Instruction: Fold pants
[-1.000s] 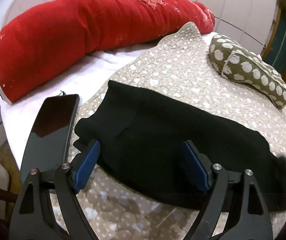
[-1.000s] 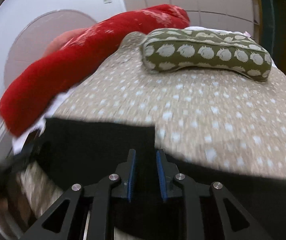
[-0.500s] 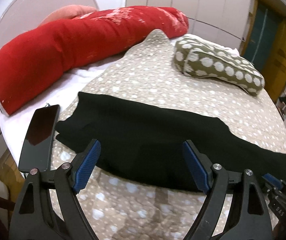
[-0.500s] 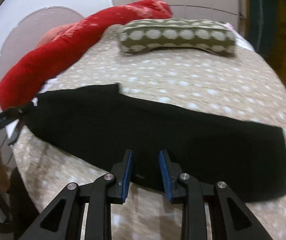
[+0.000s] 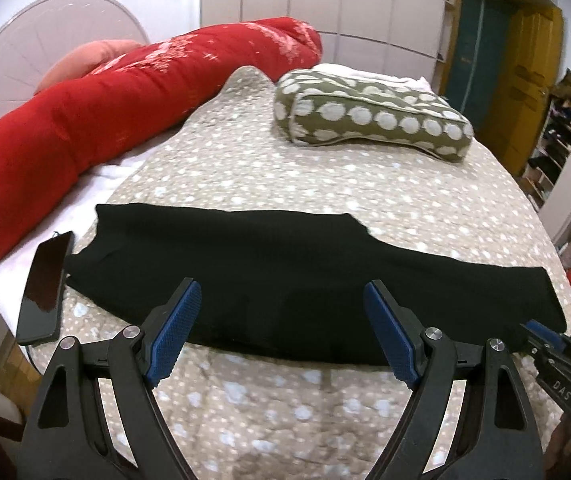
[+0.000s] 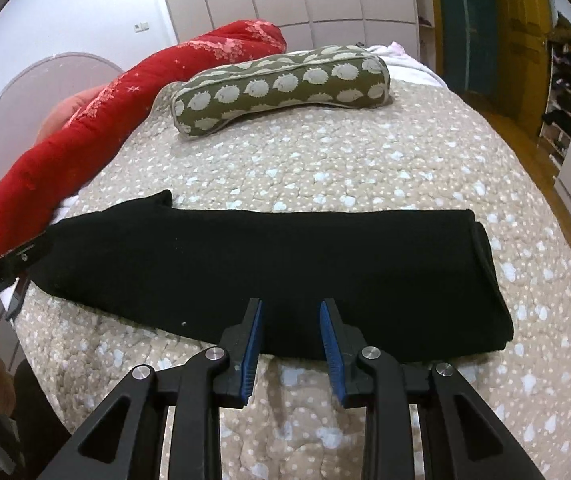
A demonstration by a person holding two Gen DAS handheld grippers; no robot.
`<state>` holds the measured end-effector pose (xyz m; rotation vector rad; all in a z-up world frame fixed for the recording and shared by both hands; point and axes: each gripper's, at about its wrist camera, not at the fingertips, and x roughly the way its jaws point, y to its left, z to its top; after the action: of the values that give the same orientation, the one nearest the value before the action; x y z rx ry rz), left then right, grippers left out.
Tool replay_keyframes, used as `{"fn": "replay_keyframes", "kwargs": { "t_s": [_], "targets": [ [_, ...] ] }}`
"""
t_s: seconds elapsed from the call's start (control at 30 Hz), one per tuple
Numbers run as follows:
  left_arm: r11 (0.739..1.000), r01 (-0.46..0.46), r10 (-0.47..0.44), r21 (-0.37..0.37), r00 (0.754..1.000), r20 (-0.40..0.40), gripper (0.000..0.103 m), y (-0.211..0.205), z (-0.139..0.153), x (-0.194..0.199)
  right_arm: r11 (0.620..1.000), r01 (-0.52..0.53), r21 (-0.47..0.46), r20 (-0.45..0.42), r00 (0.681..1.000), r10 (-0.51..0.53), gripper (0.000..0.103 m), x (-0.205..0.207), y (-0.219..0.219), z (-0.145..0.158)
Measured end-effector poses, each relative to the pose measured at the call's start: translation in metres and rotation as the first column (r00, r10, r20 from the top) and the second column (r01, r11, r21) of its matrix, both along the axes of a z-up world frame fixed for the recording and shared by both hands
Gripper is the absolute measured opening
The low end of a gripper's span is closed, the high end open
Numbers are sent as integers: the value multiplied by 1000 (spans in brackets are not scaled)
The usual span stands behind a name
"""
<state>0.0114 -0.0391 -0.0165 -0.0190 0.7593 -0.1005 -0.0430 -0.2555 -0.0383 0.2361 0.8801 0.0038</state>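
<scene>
Both claws, left claw [image 5: 281,328] wide and right claw [image 6: 291,340] parted, have released the flat, knitted black pants [image 6: 285,264].

Lighting: even indoor light from above, moderately bright. Glare: small ceiling highlights on the glossy wardrobe doors [image 5: 325,8]. Shadows: soft, faint beneath the black pants [image 5: 285,276], whose weave was lost in darkness. Distortion: strong fisheye curvature, black vignette at all corners. Focus: the quilt [image 6: 345,168] was sharp in the right view; the left view was slightly soft.
</scene>
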Motion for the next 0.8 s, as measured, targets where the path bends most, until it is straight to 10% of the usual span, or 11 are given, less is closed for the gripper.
{"fn": "replay_keyframes", "kwargs": {
  "t_s": [0.8],
  "targets": [
    [992,126,-126,-5,991,-48,83,-77,-18,1,998,70,-5,-26,997,-70,32,-4,-36,-3]
  ]
}}
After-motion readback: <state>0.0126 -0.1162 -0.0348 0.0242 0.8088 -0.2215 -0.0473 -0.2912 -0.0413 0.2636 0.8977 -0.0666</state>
